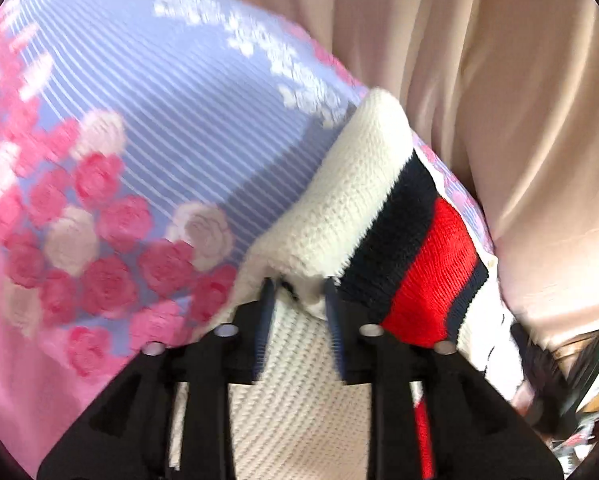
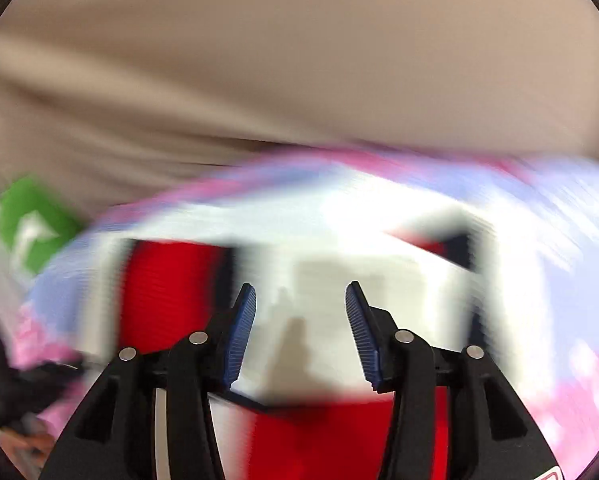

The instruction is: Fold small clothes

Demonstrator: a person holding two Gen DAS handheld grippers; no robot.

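Note:
A small knitted sweater (image 1: pixel 351 204), white with navy and red bands, lies on a lilac striped cloth with pink roses (image 1: pixel 159 128). My left gripper (image 1: pixel 299 286) is shut on a fold of the sweater's white knit and holds it lifted, so the fabric drapes over the fingers. In the right wrist view the sweater (image 2: pixel 331 256) is blurred by motion, with a red band on its left. My right gripper (image 2: pixel 300 292) is open and empty, just above the sweater's white part.
A beige curtain (image 1: pixel 499 100) hangs behind the cloth's far edge and fills the top of the right wrist view (image 2: pixel 299 60). A green object (image 2: pixel 31 228) sits at the left. Dark clutter (image 1: pixel 571 380) lies at the lower right.

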